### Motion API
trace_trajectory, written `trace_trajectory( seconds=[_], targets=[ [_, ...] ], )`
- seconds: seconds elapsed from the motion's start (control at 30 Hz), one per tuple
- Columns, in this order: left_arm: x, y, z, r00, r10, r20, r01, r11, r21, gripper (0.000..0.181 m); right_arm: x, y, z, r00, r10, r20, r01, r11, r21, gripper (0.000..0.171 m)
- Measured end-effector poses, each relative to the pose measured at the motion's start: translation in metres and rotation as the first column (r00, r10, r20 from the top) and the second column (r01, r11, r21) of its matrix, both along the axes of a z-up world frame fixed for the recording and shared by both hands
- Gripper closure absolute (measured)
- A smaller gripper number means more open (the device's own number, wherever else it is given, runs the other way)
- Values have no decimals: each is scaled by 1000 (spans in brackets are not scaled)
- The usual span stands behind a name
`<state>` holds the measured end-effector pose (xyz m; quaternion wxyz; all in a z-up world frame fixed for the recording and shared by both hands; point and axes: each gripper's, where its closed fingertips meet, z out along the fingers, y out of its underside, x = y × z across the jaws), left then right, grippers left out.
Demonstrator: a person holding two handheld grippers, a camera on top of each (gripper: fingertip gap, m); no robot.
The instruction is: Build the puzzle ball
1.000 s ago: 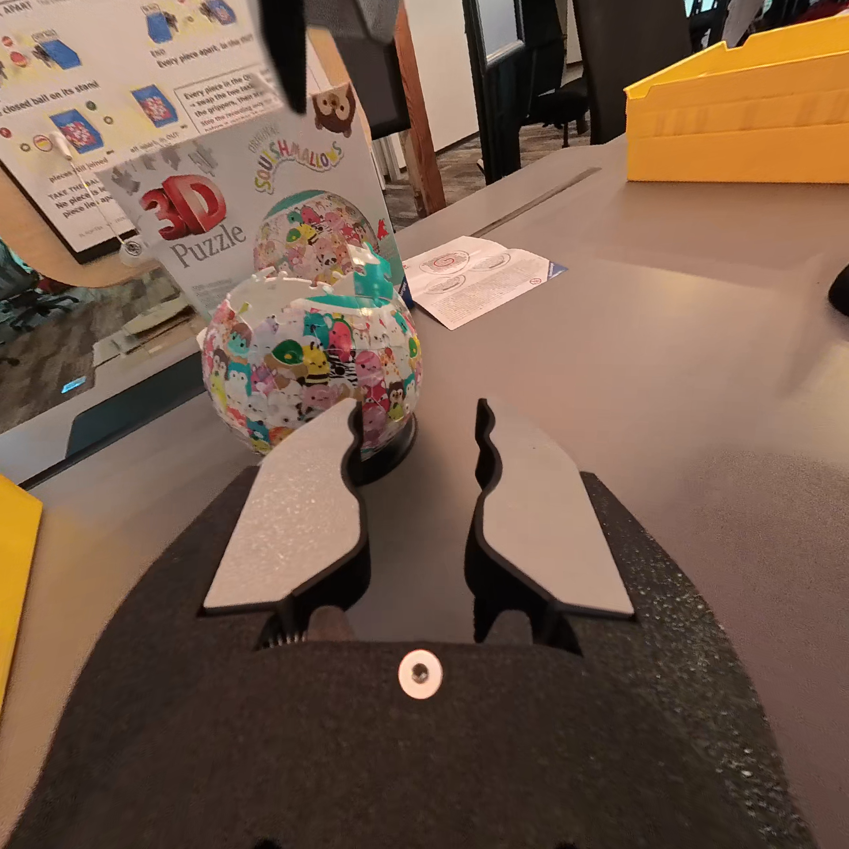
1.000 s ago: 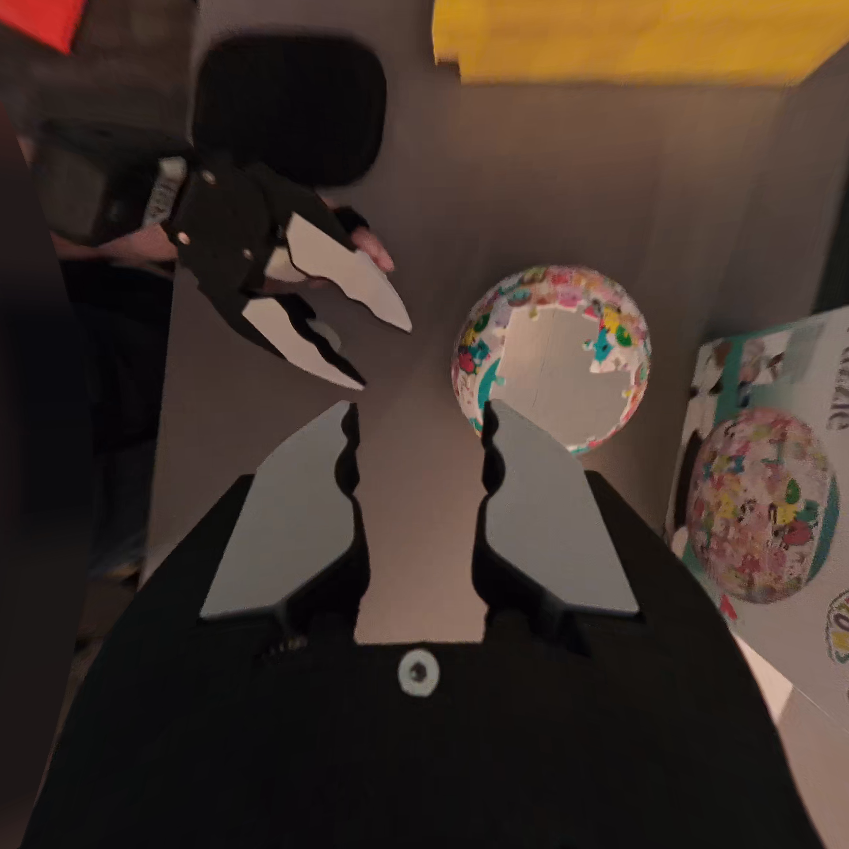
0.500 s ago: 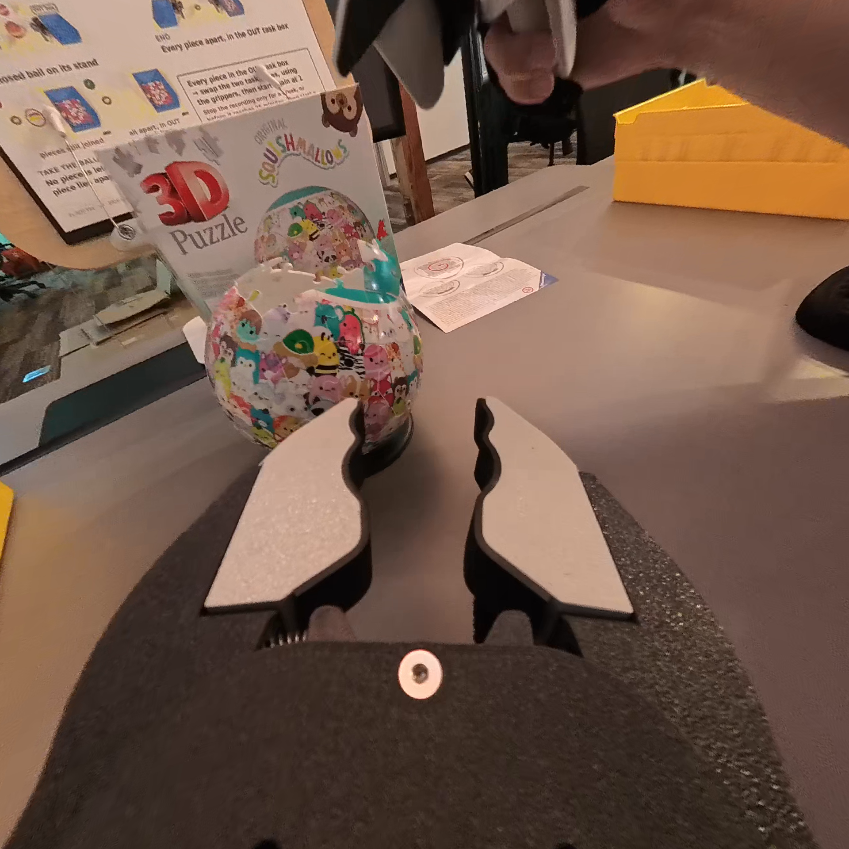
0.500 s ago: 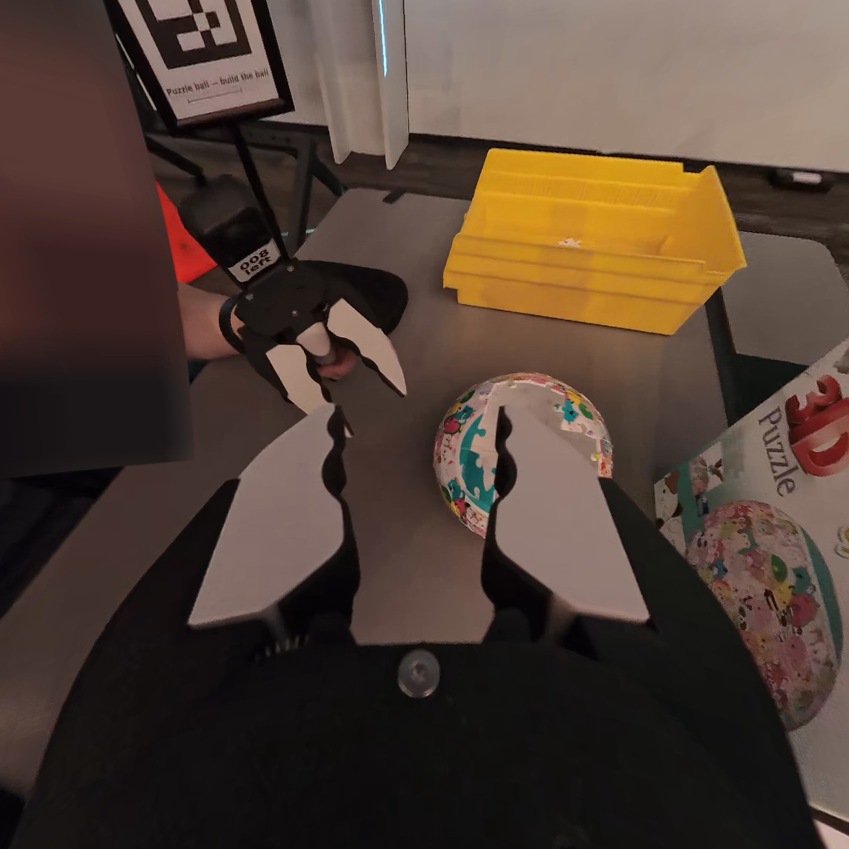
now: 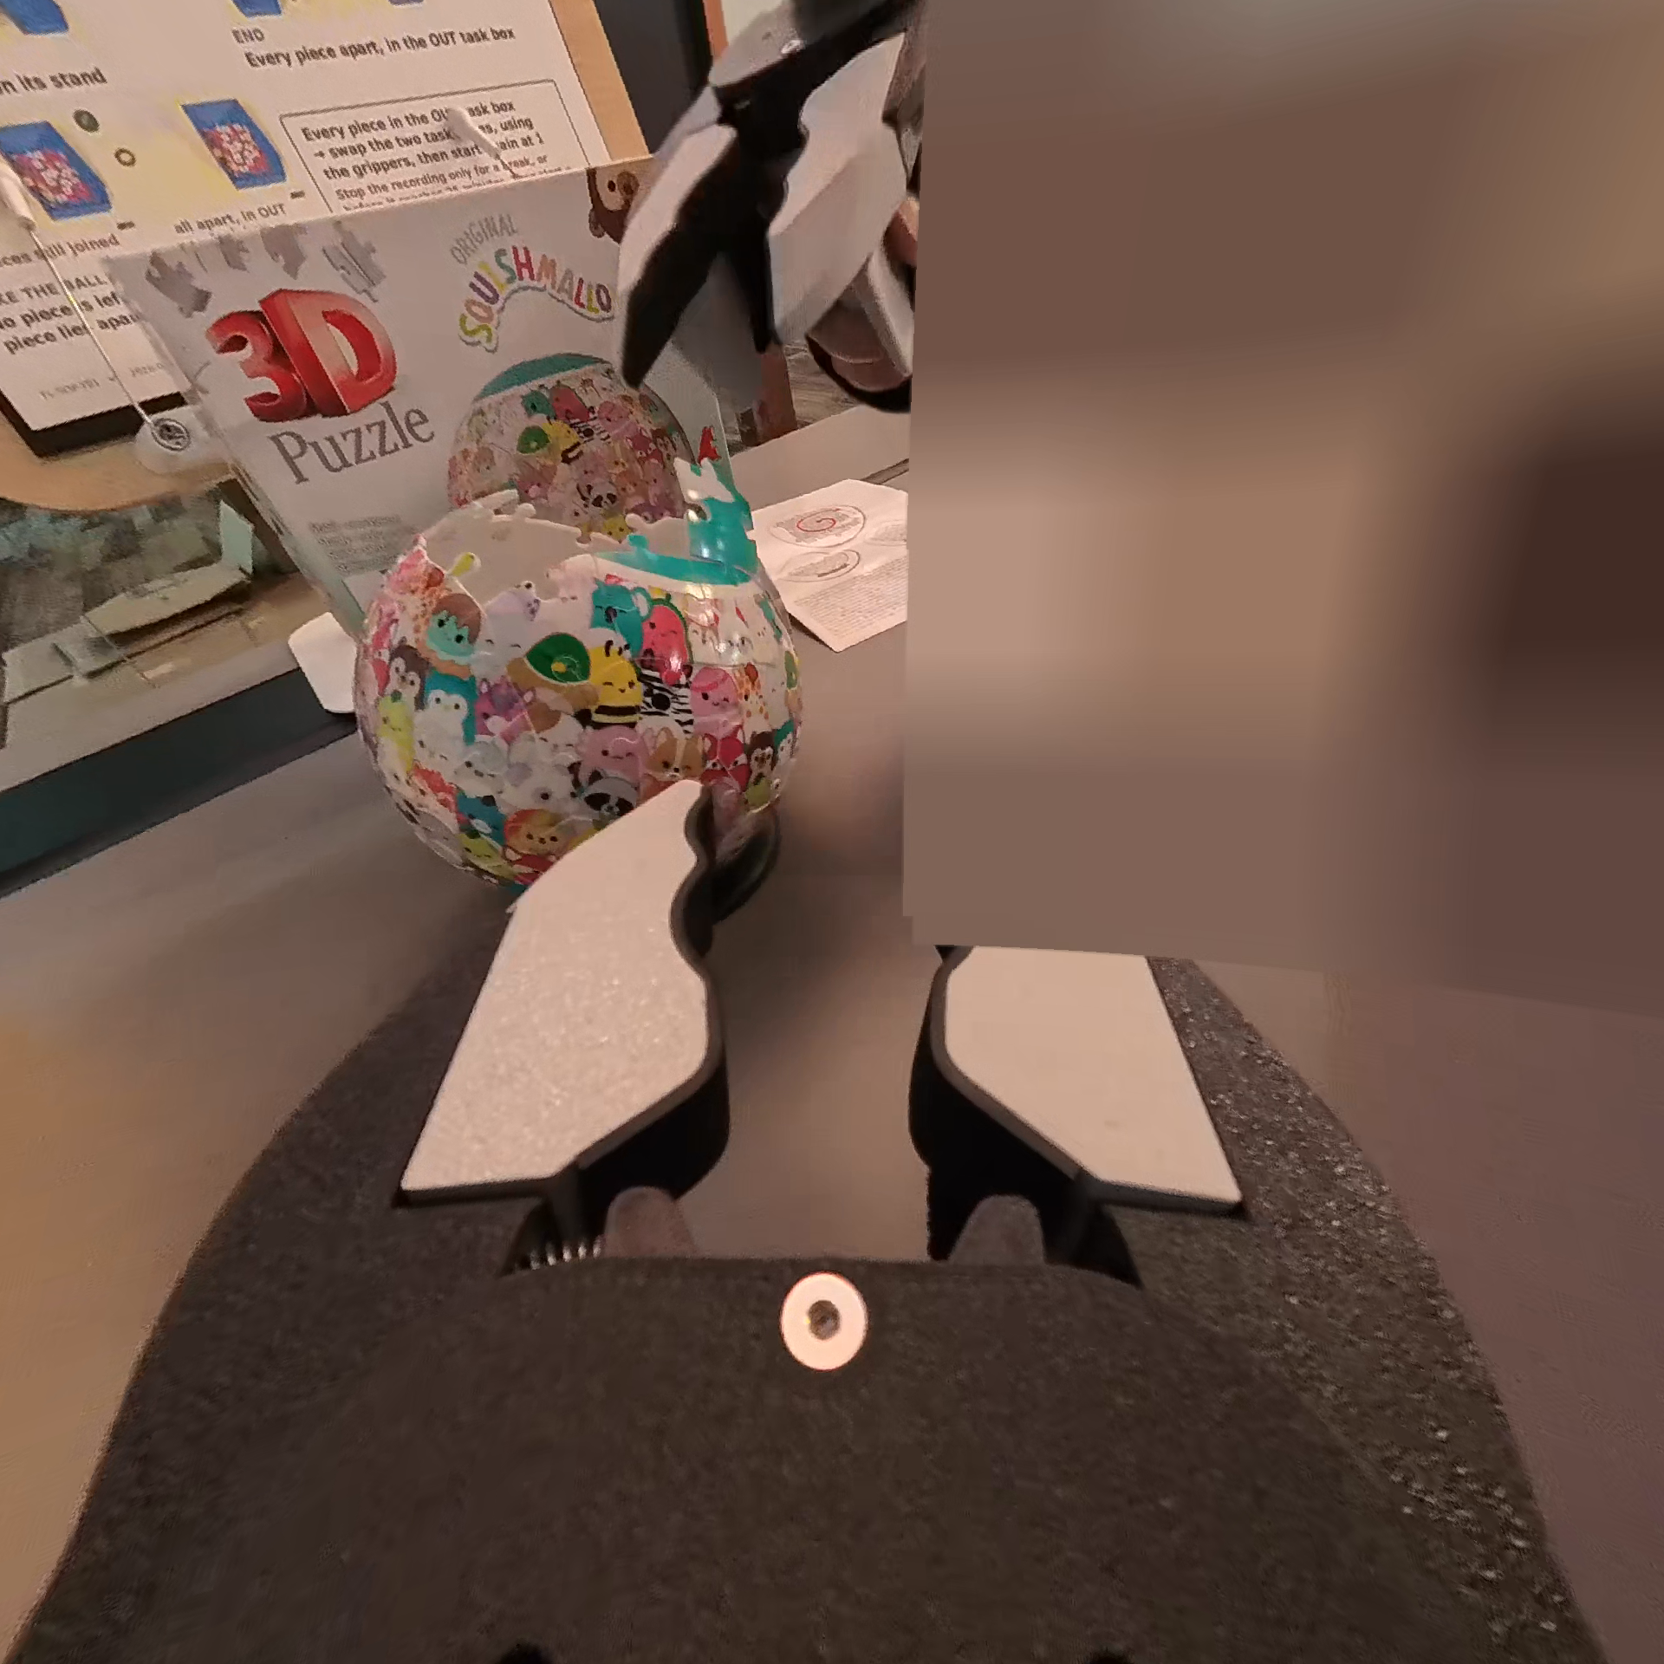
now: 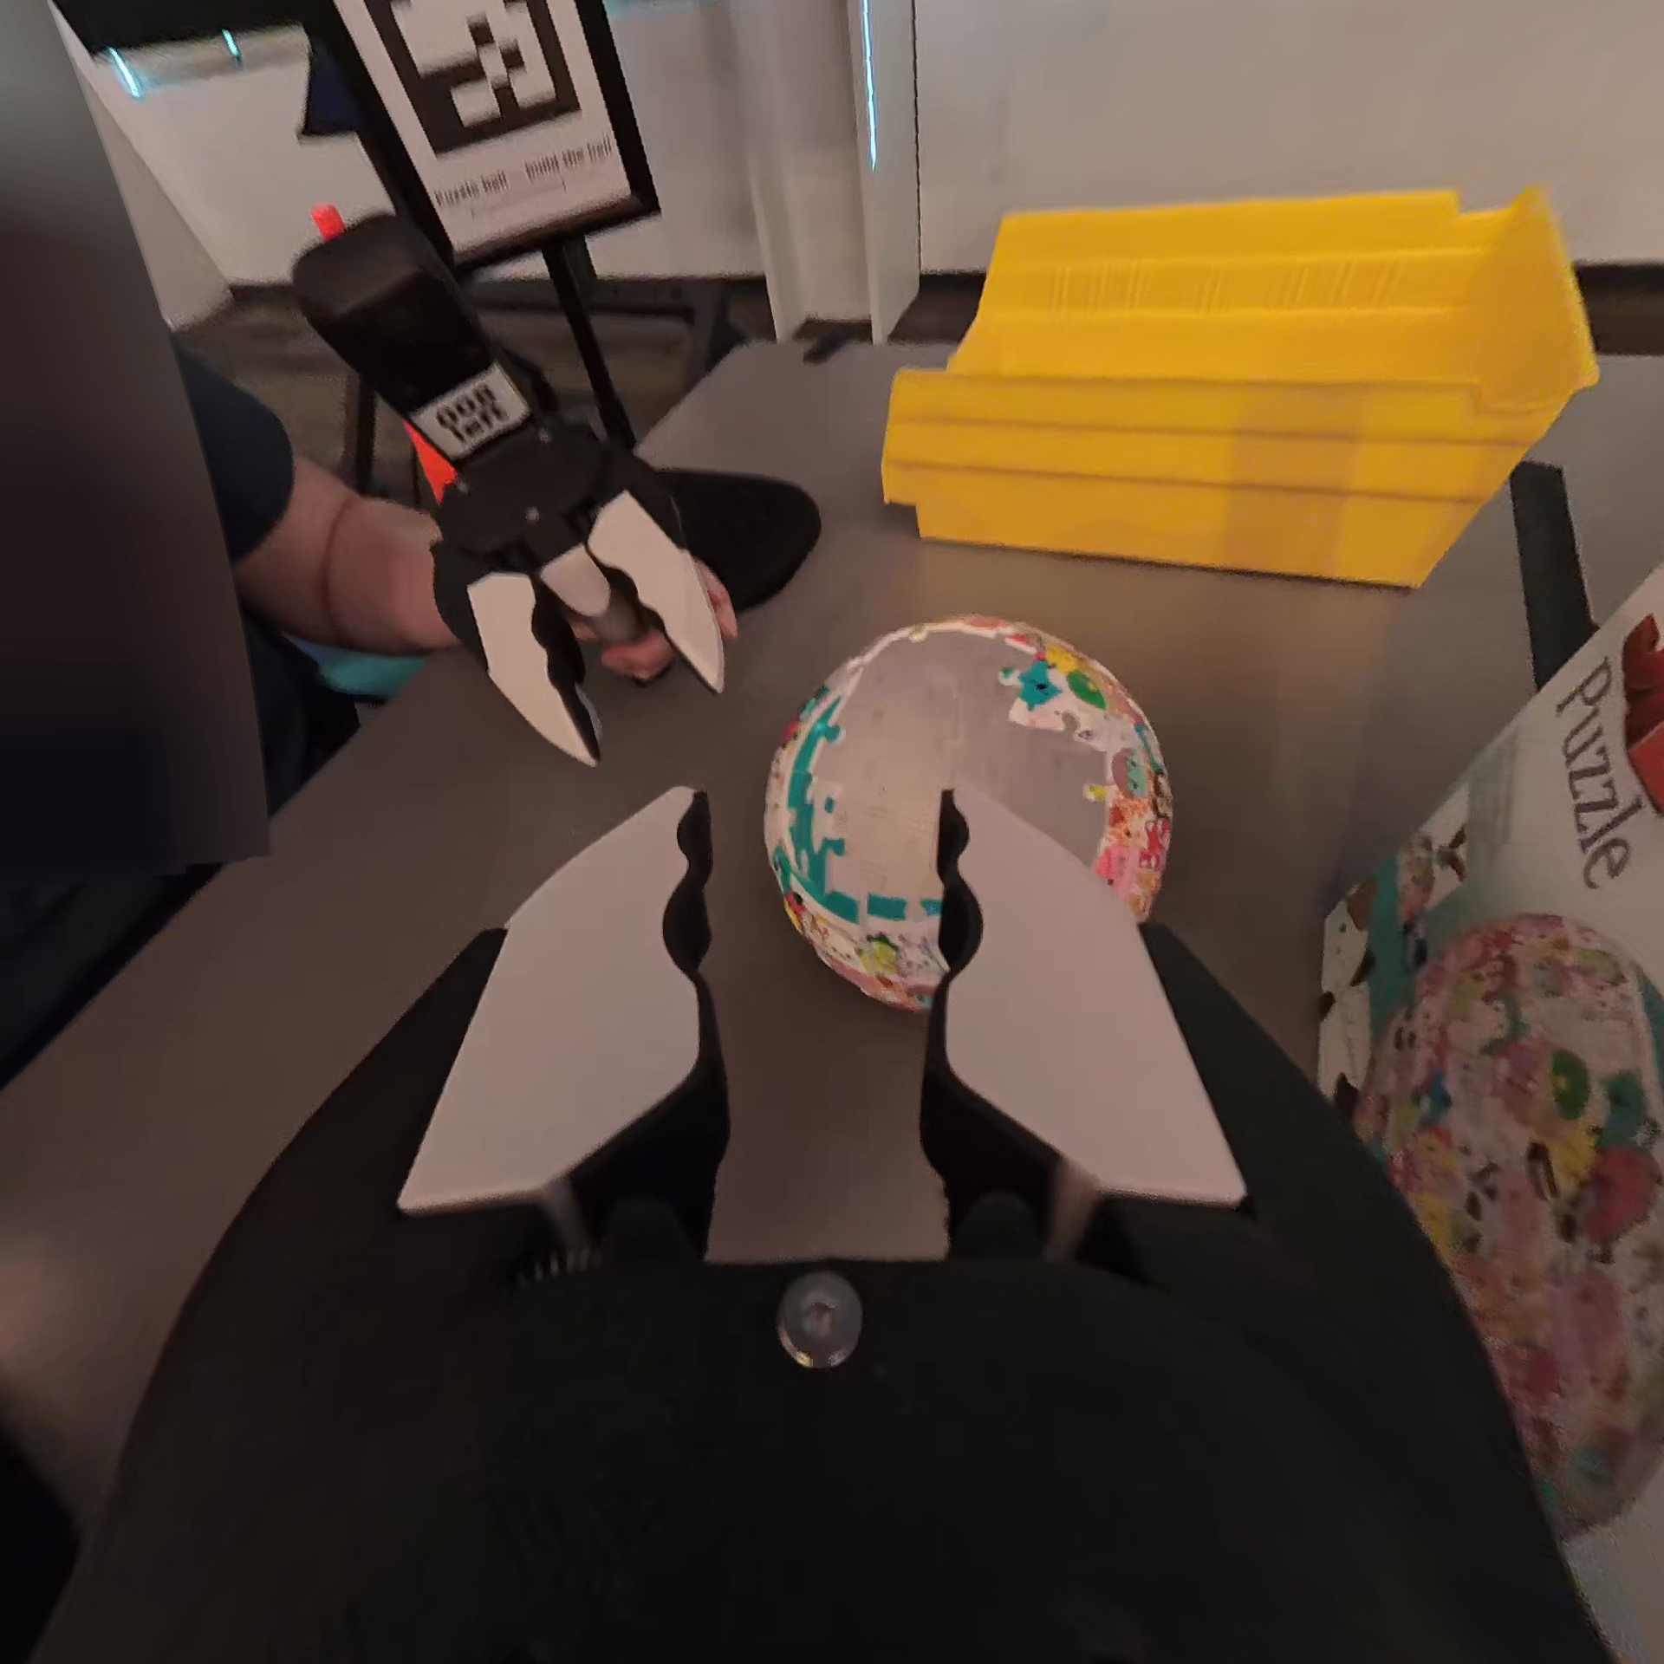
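Note:
The puzzle ball (image 5: 576,711) is colourful, partly built and open at the top, and stands on a black ring stand (image 5: 752,864) on the grey table. A teal piece (image 5: 720,513) sticks up at its rim. My left gripper (image 5: 815,810) is open and empty, low, just in front of the ball. My right gripper (image 6: 819,801) is open and empty. It looks down into the ball's hollow (image 6: 900,765), and in the left wrist view it (image 5: 711,270) hovers above the ball, apart from it. The left gripper (image 6: 650,720) also shows left of the ball.
The puzzle box (image 5: 378,387) stands just behind the ball, at the right edge in the right wrist view (image 6: 1531,1035). A yellow bin (image 6: 1216,432) sits at the far side. A paper leaflet (image 5: 837,558) and a black pad (image 6: 747,531) lie on the table. The grippers' ends are close to 12 centimeters from one another. The teal piece (image 5: 720,513) lies around 4 centimeters away from my right fingertips.
My right gripper has swung from straight overhead to a lower slanted view and come down closer over the ball. The left gripper has barely moved. Both stay open.

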<state>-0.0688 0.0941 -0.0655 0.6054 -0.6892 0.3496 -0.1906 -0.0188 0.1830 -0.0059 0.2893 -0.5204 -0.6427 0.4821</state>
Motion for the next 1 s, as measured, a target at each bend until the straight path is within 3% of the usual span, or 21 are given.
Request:
trace_trajectory(
  seconds=[0.03,0.2,0.3,0.4,0.5,0.6,0.67,0.8,1.0],
  targets=[
    [-1,1,0,1000,6,-1,-6,1000,6,136,0,3,-3,1000,-14,28,14,1000,18,121],
    [-7,11,16,999,44,29,-43,999,-24,136,7,16,-15,989,-147,-2,147,989,11,123],
    [-6,17,40,999,49,-24,-49,999,-16,136,14,16,-16,987,-161,8,161,984,-77,123],
    [-4,24,64,995,42,-93,-45,999,-28,136,19,13,-16,971,-230,-60,227,972,-51,127],
    [-4,36,79,986,40,-161,-47,998,-44,137,28,7,-34,944,-313,-102,318,947,37,153],
    [-2,47,89,981,35,-191,-48,997,-66,137,36,2,-37,922,-356,-153,370,926,74,163],
    [0,54,94,979,33,-201,-50,996,-78,138,34,-4,-38,914,-360,-189,382,919,97,171],
    [3,63,93,969,31,-245,-57,993,-100,138,18,-9,-68,933,-348,-93,359,922,149,171],
    [7,68,91,960,18,-279,-55,991,-124,138,11,-7,-74,917,-379,-126,399,889,223,171]
  ],
)
